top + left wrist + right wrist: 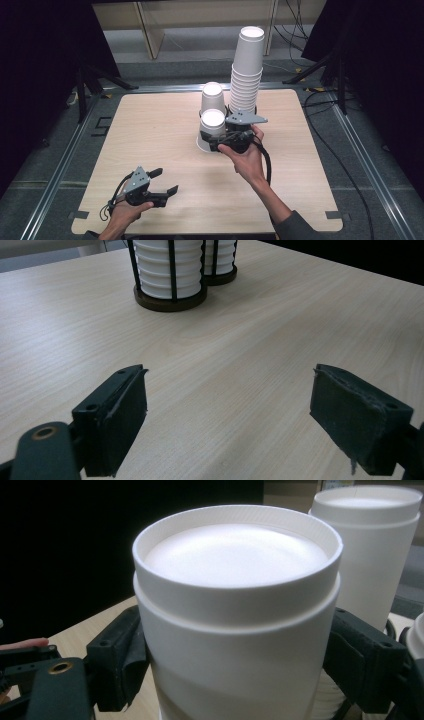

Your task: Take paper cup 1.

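White, smooth paper cup (235, 625) sits between the two black pads of our right gripper (220, 141), which press on its round sides near the middle of the pale wooden table (150, 145). Under it we see more stacked cups. Just behind stands a second white cup stack (212, 96), and to the right a tall ribbed white cup tower (247, 70). Our left gripper (162, 186) hangs wide open and holds nothing, near the front left.

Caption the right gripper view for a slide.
Right gripper clasps an upside-down white paper cup; another cup stands behind.
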A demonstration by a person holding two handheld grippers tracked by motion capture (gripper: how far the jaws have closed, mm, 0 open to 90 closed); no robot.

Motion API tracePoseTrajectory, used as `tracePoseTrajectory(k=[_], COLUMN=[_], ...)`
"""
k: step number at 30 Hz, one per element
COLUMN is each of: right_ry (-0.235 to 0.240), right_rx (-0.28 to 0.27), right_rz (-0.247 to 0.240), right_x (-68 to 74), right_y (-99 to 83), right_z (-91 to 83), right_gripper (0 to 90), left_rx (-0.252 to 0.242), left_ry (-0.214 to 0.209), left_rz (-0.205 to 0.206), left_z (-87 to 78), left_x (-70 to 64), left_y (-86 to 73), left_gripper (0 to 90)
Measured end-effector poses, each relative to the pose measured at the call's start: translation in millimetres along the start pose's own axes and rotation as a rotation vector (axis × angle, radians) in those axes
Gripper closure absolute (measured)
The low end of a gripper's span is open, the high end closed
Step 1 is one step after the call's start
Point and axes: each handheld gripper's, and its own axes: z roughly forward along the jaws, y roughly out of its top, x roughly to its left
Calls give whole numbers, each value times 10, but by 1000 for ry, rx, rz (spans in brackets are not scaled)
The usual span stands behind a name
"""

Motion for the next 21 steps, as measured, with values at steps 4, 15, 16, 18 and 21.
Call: tracePoseTrajectory(k=[4, 15, 16, 18, 21], right_ry=[11, 86, 86, 78, 96], right_rx=[17, 39, 39, 51, 50], right_rz=[-13, 2, 2, -26, -34], right_x=[-2, 57, 57, 66, 115], right_y=[-101, -332, -332, -360, -415], right_z=[25, 82, 82, 88, 124], right_gripper=[195, 195, 195, 195, 195], left_rx=[-1, 0, 0, 0, -7], left_ry=[2, -2, -2, -2, -6], left_rz=[1, -3, -3, 0, -12], left_z=[5, 9, 9, 11, 17], left_x=[-1, -11, -11, -10, -21], left_y=[3, 12, 12, 14, 15], left_gripper=[148, 148, 148, 148, 148])
